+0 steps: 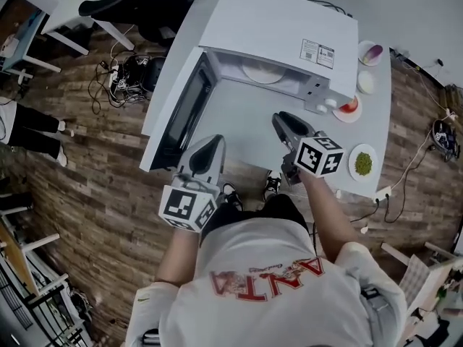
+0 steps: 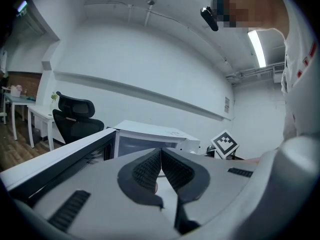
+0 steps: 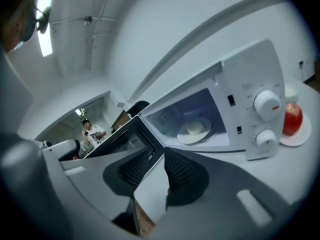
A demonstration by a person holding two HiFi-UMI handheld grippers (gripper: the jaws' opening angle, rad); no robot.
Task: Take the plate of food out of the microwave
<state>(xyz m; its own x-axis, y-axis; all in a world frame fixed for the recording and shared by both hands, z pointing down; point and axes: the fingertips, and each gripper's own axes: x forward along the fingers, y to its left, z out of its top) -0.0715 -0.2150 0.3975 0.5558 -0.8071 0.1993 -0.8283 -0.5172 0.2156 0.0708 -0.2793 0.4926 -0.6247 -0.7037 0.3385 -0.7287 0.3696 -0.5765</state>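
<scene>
White round plate of pale food (image 3: pixel 195 130) sits inside the white box microwave (image 1: pixel 278 31), its dark-windowed door (image 1: pixel 184 114) swung open at 9 o'clock. At 6 o'clock, the right gripper (image 3: pixel 164 151) holds its jaws slightly apart and empty, while the left gripper (image 2: pixel 161 151) has its jaws together.

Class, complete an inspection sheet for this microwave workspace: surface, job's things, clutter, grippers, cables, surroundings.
Surface: white table, microwave at the back.
Job's things: microwave door open; plate of food inside.
Clutter: dish of green food, dish of red fruit, two more beside microwave.
Grippers: left gripper jaws shut, empty; right gripper jaws slightly apart, empty.
Cables: tangle on floor left of table.
Surroundings: wood floor, chair, person standing.
</scene>
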